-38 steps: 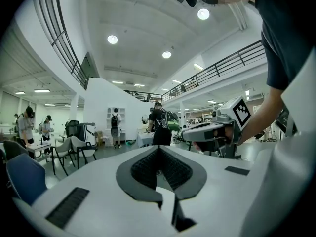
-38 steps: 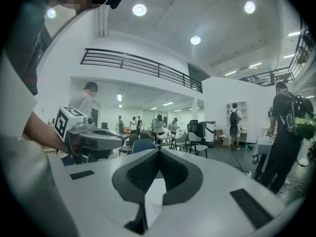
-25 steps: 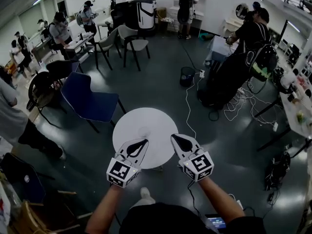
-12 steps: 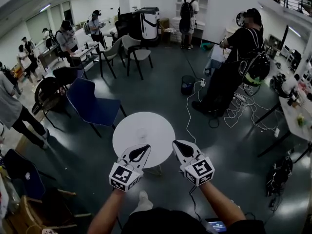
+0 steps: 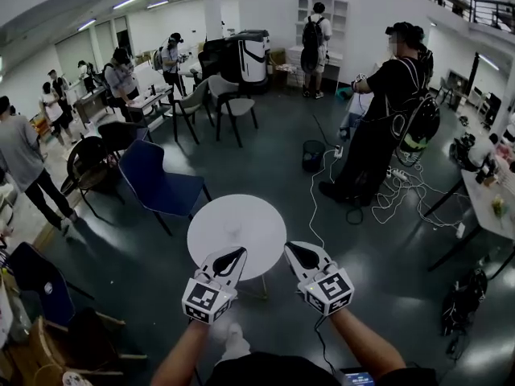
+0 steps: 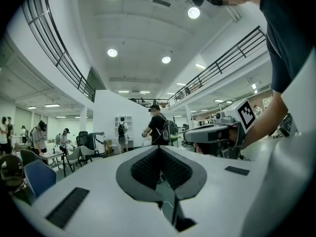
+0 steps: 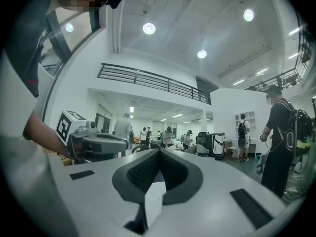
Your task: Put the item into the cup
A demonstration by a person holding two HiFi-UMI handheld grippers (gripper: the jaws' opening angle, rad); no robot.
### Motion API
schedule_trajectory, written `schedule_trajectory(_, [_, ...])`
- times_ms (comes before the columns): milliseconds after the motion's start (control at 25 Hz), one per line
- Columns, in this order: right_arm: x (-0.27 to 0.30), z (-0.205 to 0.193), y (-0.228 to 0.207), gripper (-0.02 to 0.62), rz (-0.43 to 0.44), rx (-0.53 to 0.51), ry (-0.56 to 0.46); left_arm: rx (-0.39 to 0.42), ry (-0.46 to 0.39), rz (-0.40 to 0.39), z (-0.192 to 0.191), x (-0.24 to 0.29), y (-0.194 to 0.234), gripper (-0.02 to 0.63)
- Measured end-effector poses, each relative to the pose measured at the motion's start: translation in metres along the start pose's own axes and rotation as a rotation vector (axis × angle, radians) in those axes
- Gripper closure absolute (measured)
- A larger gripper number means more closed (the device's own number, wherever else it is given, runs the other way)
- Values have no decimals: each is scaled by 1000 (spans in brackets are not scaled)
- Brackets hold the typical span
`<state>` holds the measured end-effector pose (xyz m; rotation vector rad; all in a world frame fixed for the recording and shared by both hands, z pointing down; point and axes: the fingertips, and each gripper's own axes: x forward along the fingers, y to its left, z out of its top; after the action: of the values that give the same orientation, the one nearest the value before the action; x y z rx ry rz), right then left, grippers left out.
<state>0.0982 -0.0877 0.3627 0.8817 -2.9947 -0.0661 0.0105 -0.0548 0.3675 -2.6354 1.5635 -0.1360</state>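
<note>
Cup point(image 5: 233, 230), if that is what the faint pale shape near the middle of the round white bench point(image 5: 211, 215) is, shows too small to tell which way it points or how its long axis runs. The item to go in it cannot be made out.

Only the head view shows the bench top and that shape. It also shows both tools from above, side by side and apart, tips towards the bench. The left hand-held gripper point(image 5: 233, 256) has its tip over the near rim, and the right hand-held gripper point(image 5: 296, 252) has its tip just at the rim's near right. A blue chair point(image 5: 161, 183) stands beyond the bench to the left.

The gripper views look out level across the room, under ceiling lights and a railed balcony. In the left gripper view, the left hand-held gripper point(image 6: 159, 154) has its ribbed pads pressed together with nothing between them, and the other tool shows to its right. In the right gripper view, the right hand-held gripper point(image 7: 159, 154) likewise has its pads meeting at the tip, pinching nothing. A sliver of white shows through the gap lower down. A person in black point(image 7: 281, 142) stands at the right.
</note>
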Motion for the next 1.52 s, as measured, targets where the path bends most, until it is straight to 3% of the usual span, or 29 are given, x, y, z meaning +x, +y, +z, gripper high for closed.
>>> schedule_trajectory(560, [-40, 0, 1, 578, 13, 48, -21, -6, 31, 55, 1, -18, -38, 591])
schedule_trajectory(920, [-54, 5, 2, 578, 4, 63, -27, 3, 34, 26, 11, -16, -54, 591])
schedule_trajectory(1520, [-46, 19, 57, 578, -32, 46, -10, -2, 10, -1, 24, -65, -35, 591])
